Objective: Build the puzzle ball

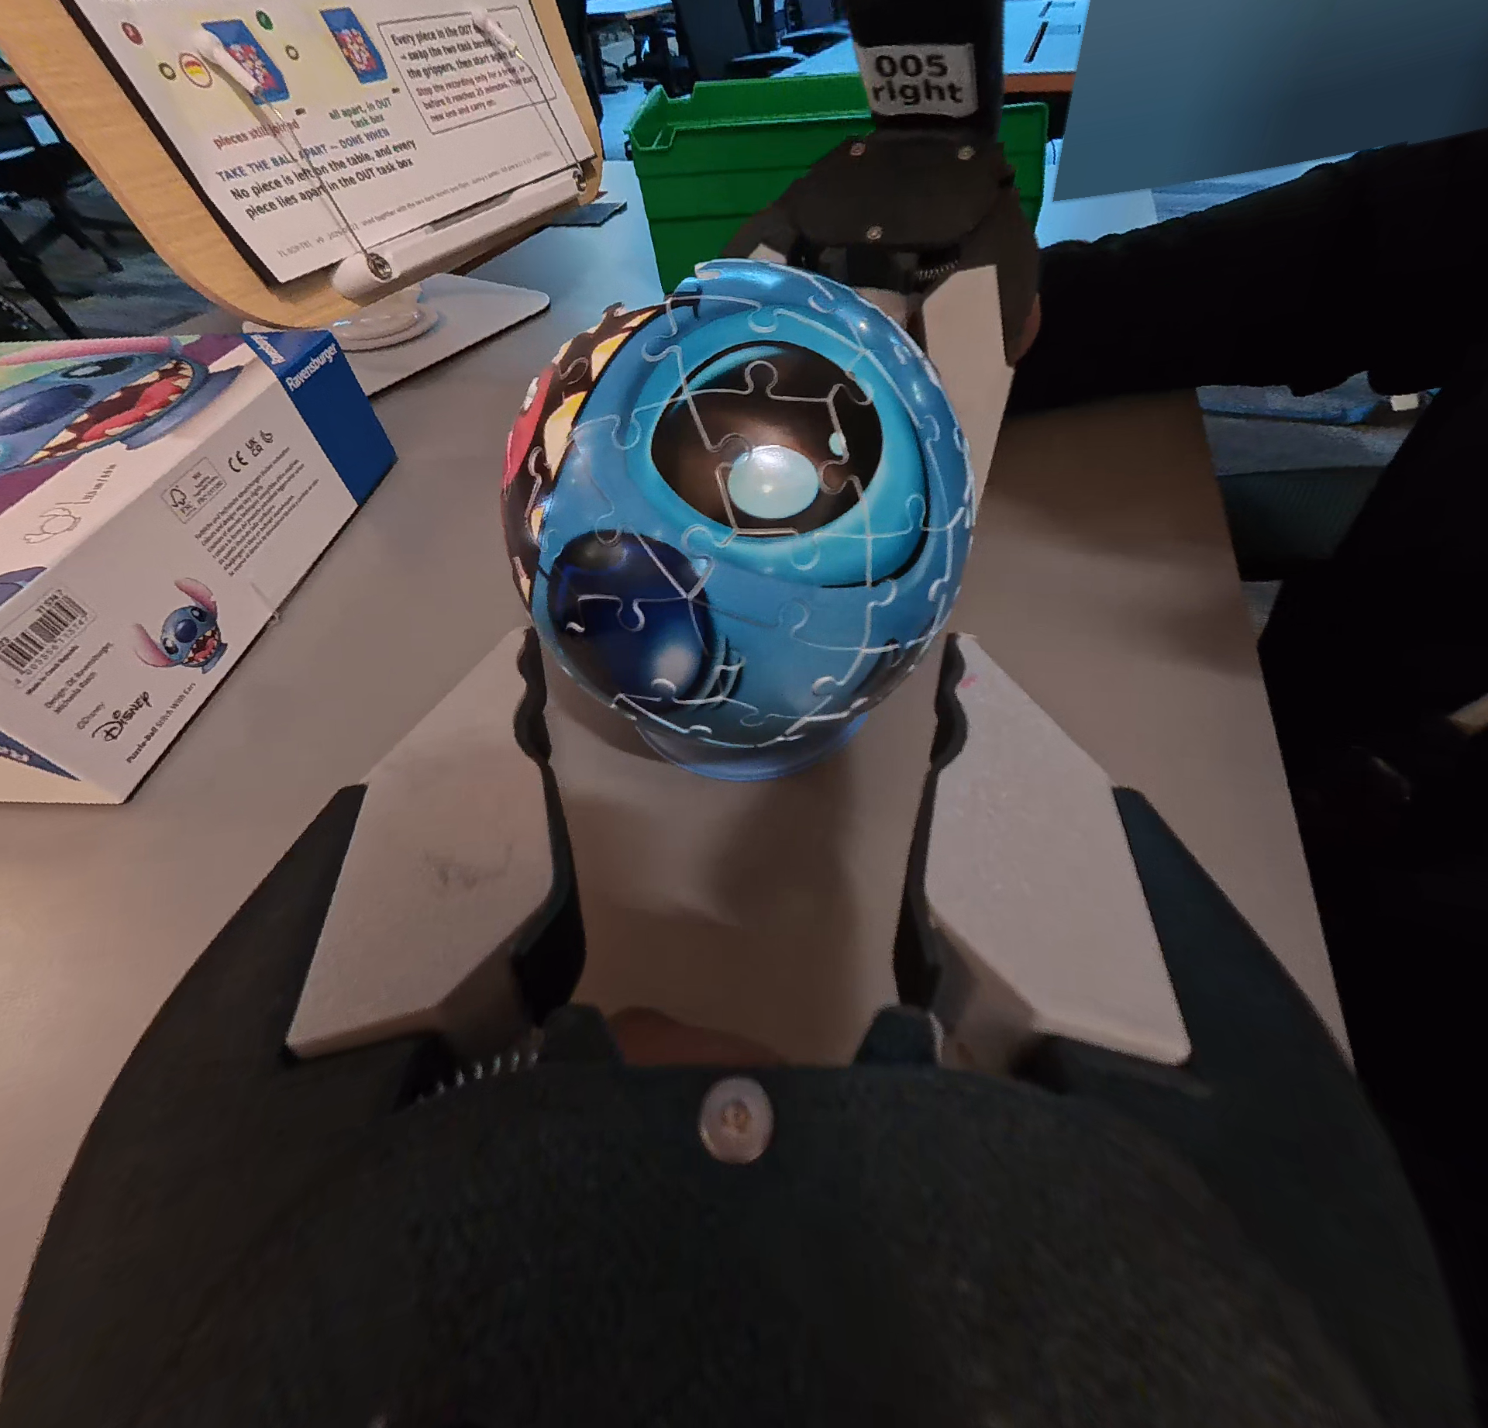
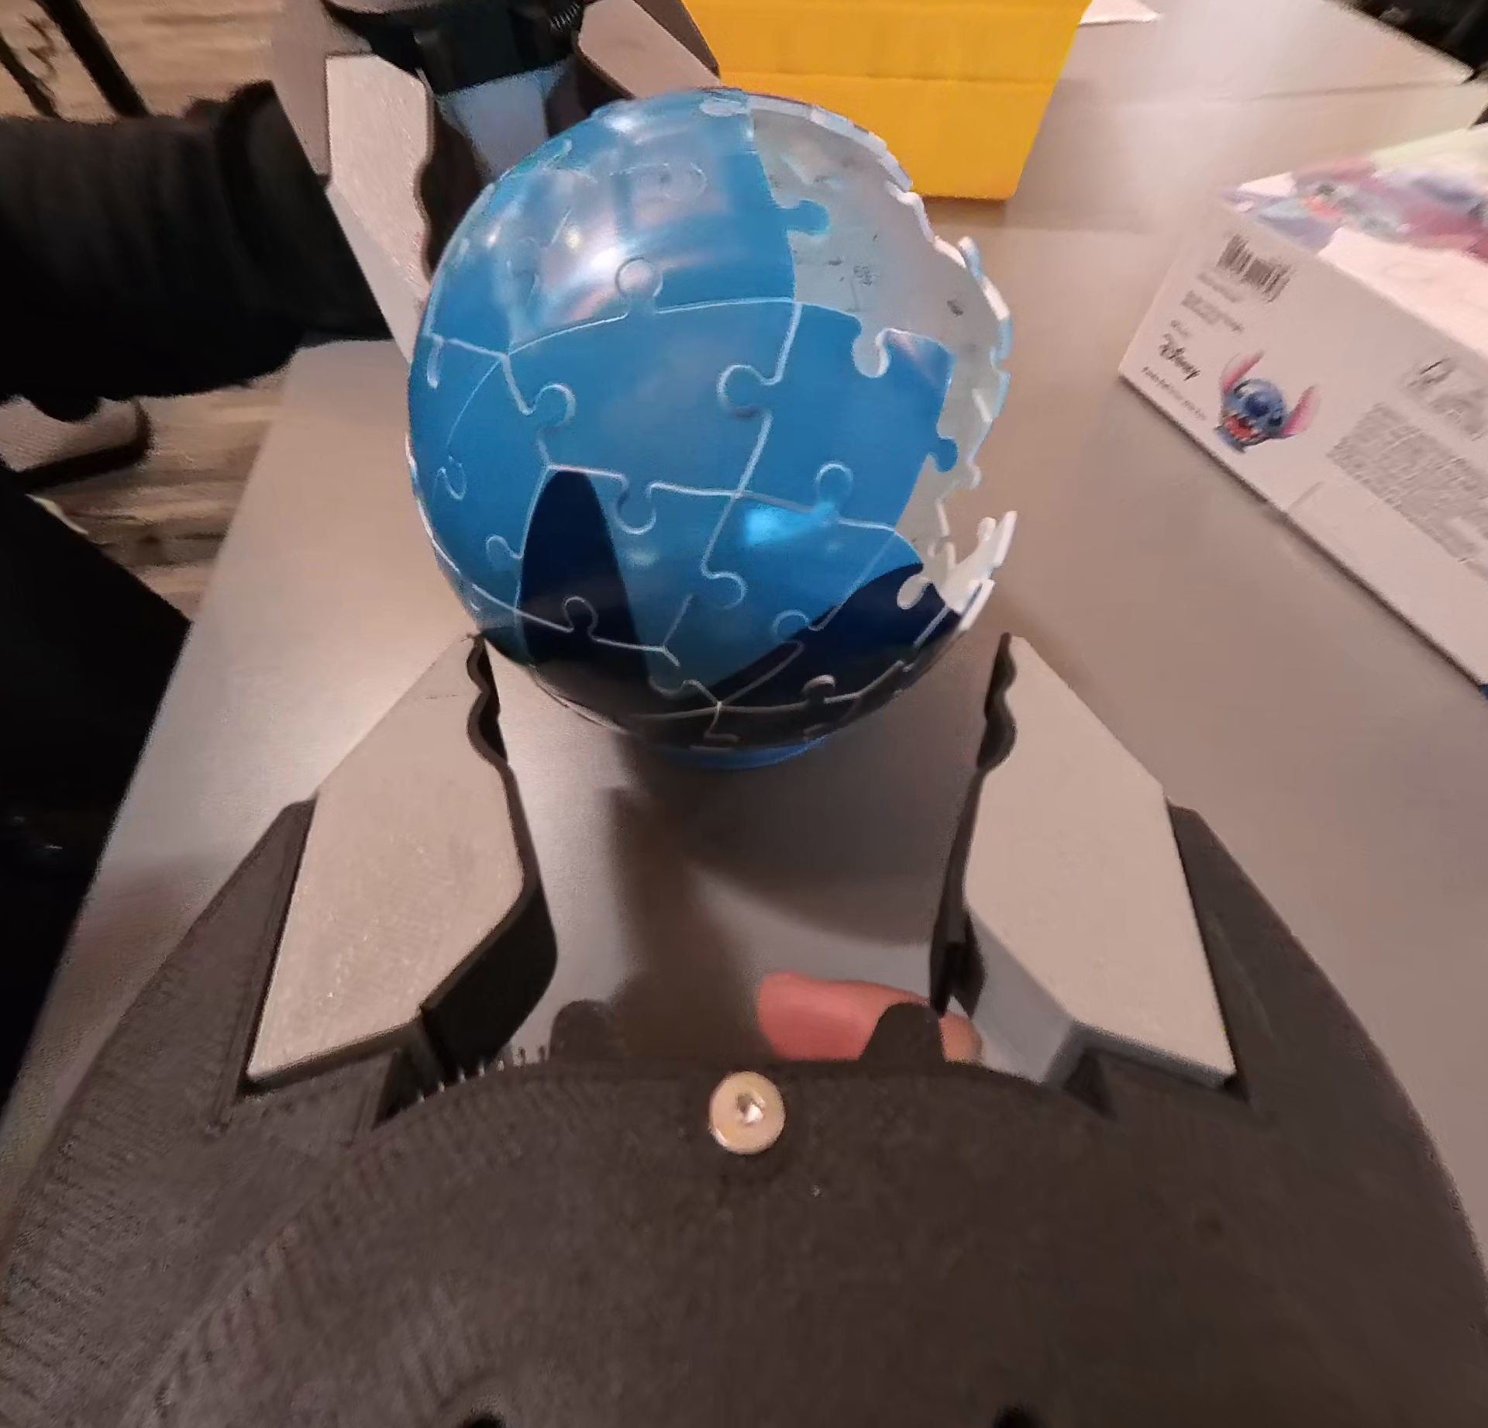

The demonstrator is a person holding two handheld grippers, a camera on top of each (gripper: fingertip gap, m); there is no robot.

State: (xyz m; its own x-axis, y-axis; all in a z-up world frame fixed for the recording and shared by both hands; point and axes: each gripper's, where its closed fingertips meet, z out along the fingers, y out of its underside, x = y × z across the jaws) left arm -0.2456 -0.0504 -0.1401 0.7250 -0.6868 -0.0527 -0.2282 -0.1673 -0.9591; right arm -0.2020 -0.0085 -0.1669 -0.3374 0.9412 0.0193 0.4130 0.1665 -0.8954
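Blue puzzle ball [image 1: 737, 519] stands between both spread tongs, left tongs [image 1: 737, 664] and right tongs [image 2: 737, 664].

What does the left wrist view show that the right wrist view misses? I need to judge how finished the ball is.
Only the left wrist view shows the ball's printed dark eye with its pale highlight, the green plastic bin and the propped instruction sheet. Only the right wrist view shows the gap of missing pieces exposing the grey inside, and the yellow plastic bin. Both show the blue puzzle ball on its blue stand, the white puzzle box, and both open grippers.
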